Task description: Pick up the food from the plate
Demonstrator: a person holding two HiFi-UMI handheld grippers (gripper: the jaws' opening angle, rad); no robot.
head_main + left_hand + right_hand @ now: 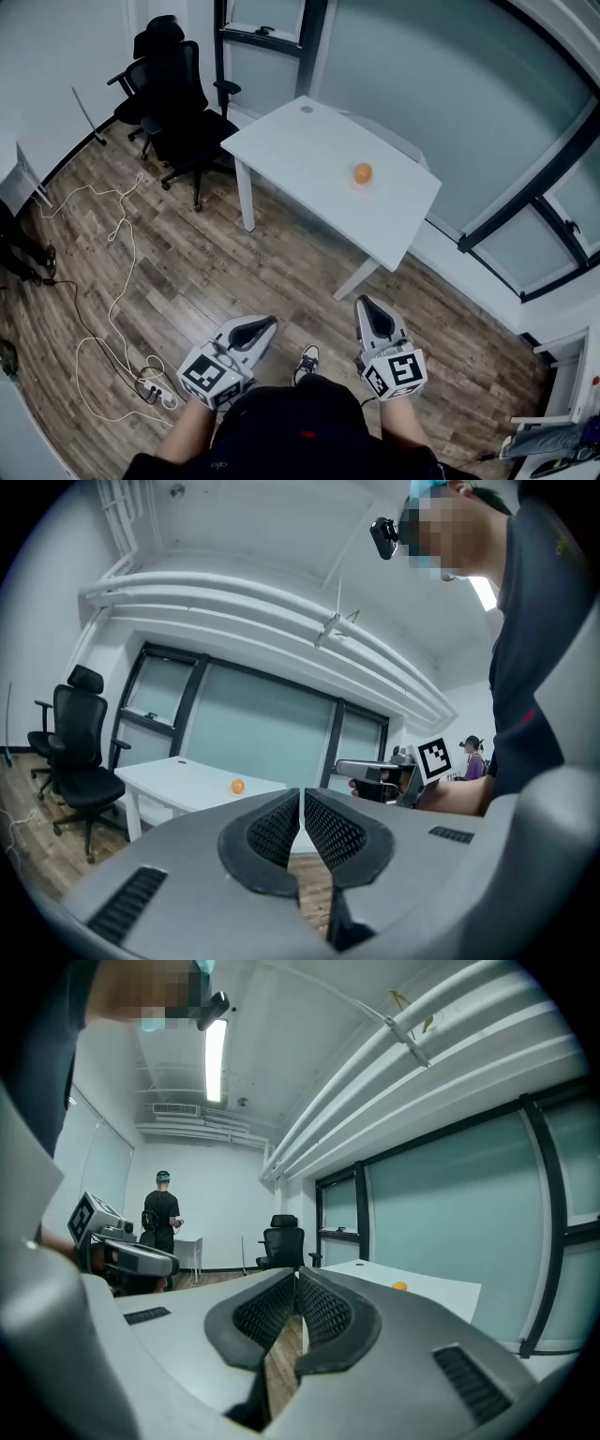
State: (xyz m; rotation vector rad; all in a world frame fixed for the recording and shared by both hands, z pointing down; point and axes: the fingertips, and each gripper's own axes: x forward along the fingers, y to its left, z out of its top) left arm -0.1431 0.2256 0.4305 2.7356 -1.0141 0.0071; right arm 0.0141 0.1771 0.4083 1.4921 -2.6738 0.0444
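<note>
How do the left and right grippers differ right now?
The left gripper slants toward the right; the right gripper points roughly ahead toward the table. The left gripper sits lower in the head view, the right gripper nearer the table. Both are shut, empty, and well short of the orange food.

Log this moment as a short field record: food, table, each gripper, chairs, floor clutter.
food: small orange piece on the white table, toward its right end in the head view
left gripper: jaws shut, nothing between them, held low by the person's body
right gripper: jaws shut, empty, also low, well short of the table
chairs: black office chairs by the table's left end
floor: white cable and a power strip on the wood boards
</note>
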